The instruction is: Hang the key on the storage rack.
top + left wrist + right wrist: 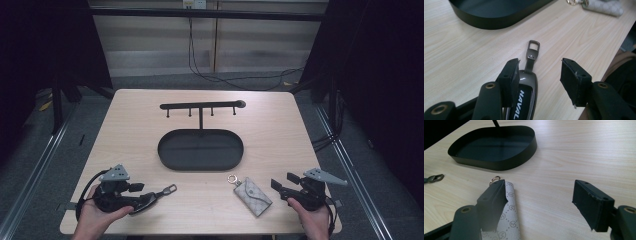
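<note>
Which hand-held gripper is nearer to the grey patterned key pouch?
Right. The right hand-held gripper is just beside the key pouch, open. The left hand-held gripper is farther, over the car key.

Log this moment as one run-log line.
left tongs: open, astride car key fob | right tongs: open, beside key pouch | tray stand: hooks bare

The left gripper [134,192] lies low in the left hand [95,216], jaws parted; the right gripper [286,184], in the right hand [314,220], gapes too.
</note>
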{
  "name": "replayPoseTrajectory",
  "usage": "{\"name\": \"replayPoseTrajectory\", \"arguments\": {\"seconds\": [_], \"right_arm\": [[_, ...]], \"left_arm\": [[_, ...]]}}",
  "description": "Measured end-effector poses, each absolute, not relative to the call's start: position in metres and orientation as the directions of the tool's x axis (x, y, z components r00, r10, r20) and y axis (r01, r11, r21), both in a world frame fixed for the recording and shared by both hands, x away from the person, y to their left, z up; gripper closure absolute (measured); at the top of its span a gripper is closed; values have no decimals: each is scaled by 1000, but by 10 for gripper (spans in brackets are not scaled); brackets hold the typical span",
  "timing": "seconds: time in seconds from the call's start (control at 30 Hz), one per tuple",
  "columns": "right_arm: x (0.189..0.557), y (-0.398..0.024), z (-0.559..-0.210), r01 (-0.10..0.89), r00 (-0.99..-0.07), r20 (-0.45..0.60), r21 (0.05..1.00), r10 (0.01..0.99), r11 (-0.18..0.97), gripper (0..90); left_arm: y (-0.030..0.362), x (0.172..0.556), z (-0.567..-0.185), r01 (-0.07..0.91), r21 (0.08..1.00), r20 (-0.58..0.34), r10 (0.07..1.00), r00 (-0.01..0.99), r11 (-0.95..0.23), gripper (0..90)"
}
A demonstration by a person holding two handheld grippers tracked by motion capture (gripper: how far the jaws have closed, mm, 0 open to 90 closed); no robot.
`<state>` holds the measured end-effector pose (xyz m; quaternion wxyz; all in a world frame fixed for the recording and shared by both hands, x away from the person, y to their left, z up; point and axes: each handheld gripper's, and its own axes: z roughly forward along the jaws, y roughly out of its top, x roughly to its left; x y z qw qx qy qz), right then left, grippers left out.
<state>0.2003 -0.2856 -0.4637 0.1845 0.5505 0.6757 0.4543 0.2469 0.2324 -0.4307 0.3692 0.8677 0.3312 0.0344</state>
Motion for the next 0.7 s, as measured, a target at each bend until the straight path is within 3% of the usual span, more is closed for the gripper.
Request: {"name": "replayPoseTrajectory", "arguments": {"seconds": [0.33,0.7], "right_arm": [[201,-286,-464,580,-325,259,814,910,-25,261],[202,-286,-465,588,-344,271,809,899,-19,237]], "left_arm": [[216,261,-431,567,606,-204,579,789,-558,528],[200,276,-433,553,521,-135,577,805,-650,544]]}}
